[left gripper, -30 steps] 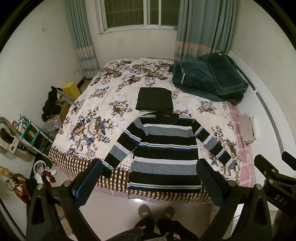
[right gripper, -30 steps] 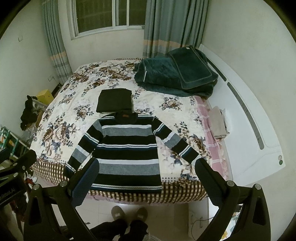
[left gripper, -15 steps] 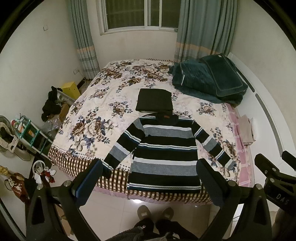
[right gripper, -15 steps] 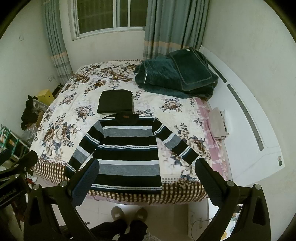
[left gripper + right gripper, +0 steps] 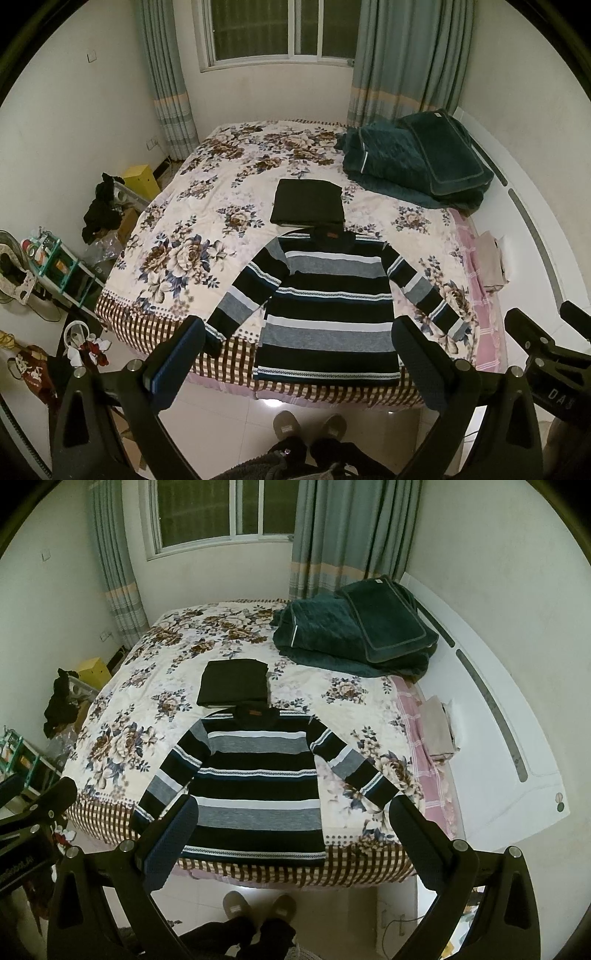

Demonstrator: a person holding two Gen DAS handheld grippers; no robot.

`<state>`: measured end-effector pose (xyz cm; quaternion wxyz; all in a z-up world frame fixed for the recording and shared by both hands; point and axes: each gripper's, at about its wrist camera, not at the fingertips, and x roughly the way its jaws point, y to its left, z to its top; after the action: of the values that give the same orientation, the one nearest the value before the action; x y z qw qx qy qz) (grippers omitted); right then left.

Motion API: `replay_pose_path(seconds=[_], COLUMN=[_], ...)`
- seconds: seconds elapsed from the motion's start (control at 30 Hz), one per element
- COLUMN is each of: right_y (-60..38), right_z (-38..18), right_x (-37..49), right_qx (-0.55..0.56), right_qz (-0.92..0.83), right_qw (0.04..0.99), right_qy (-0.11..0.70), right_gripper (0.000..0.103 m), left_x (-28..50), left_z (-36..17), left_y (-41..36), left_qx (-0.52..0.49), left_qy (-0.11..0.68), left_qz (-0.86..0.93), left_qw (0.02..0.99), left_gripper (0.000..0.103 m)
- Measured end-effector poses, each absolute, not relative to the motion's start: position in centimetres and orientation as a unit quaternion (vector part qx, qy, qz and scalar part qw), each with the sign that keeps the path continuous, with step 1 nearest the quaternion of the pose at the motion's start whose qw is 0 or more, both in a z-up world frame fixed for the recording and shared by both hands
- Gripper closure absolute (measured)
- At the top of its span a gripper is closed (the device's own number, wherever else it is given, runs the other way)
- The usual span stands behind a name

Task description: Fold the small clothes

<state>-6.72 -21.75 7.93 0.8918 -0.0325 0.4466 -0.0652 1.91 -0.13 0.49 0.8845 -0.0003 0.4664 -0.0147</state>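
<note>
Status: one piece looks done, one not started.

Both my claws are held high over the foot of the bed (image 5: 122, 280), empty. Left claw (image 5: 299, 354) has its jaws spread wide, nothing between them. Right claw (image 5: 293, 830) is the same: wide apart, holding nothing. Neither touches any fabric.

The striped sweater (image 5: 328, 306) lies flat ahead of and below both claws, hem toward me at the bed's near edge, collar pointing away. Both sleeves are spread out diagonally; the left cuff (image 5: 214, 332) sits just beyond my left claw's left finger, the right cuff (image 5: 384, 797) just ahead of my right claw's right finger. No fold in it yet, so my read is that the whole sweater is still to do: sleeves in, then body halved.

Just past the collar, touching it or nearly so (can't tell which), sits a dark folded garment (image 5: 308, 201), a neat rectangle. I'd count that as finished.

Farther off and to the right is a pile of teal bedding (image 5: 354, 635), which I don't take as part of the job. A beige cloth (image 5: 437, 734) lies off to the right at the bed's side; unclear whether it's in the queue.

Likely next step: drop both claws to the cuffs or shoulders.
</note>
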Motion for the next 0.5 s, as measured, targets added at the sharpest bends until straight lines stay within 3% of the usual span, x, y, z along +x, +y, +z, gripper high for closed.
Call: replay_pose_path(seconds=[0.5], right_y=[-20.83], right_z=[8.44], right_x=[-6.72], right_qx=[-0.034], right_qz=[-0.063], right_qw=[0.893], right_qy=[0.445], right_gripper=[0.0], left_x=[2.85], left_z=[1.45], left_y=[-1.06], left_qx=[0.0], left_qy=[0.465], left_qz=[-0.021], left_qw=[0.885], left_gripper=[0.0])
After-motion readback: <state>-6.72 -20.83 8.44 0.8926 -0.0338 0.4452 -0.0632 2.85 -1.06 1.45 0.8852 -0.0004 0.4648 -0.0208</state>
